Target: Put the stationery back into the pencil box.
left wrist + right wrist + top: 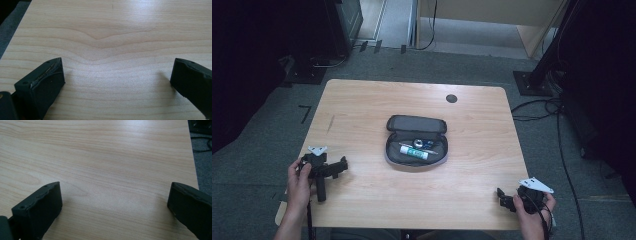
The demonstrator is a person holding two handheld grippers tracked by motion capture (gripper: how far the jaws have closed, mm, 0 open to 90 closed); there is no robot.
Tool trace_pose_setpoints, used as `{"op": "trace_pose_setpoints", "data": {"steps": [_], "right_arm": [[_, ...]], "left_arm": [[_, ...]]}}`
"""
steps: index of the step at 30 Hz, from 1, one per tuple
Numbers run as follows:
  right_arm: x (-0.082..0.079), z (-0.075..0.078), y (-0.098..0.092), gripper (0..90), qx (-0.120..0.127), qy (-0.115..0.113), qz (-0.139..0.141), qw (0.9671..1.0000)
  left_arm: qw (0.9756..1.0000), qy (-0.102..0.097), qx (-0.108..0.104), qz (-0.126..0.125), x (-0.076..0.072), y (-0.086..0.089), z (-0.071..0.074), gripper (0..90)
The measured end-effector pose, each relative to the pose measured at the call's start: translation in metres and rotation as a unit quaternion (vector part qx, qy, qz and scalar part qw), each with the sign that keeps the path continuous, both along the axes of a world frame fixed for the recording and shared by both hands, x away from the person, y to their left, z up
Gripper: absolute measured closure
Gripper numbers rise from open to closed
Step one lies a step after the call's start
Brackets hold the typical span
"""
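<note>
Nearest, the left gripper (343, 165) and right gripper (500, 196) rest at the near table corners, jaws spread wide over bare light wooden table (362, 105), apparently parked. Farther, at mid-table, the grey zippered fabric pencil case (416, 141) lies unzipped, exposing a white tube (413, 152) for easy reach.

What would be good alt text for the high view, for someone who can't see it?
An open grey pencil case lies mid-table on a light wooden table, holding a white tube and a few small items. A person's hands hold the left gripper near the left edge and the right gripper at the near right corner, both apart from the case.
</note>
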State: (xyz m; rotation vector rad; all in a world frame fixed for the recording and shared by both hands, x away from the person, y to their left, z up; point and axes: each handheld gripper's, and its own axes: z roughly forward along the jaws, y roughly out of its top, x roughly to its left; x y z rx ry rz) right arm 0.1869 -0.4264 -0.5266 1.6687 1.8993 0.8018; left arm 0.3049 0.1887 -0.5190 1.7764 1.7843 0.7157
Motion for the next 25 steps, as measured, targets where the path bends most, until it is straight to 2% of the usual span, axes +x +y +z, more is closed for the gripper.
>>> {"op": "trace_pose_setpoints", "data": {"steps": [25], "right_arm": [[0.0017,0.0000,0.0043,0.0,0.001,0.001,-0.011,0.9999]], "left_arm": [[1.0000,0.000,0.000,-0.001,0.0009,-0.0008,-0.0001,0.0]]}}
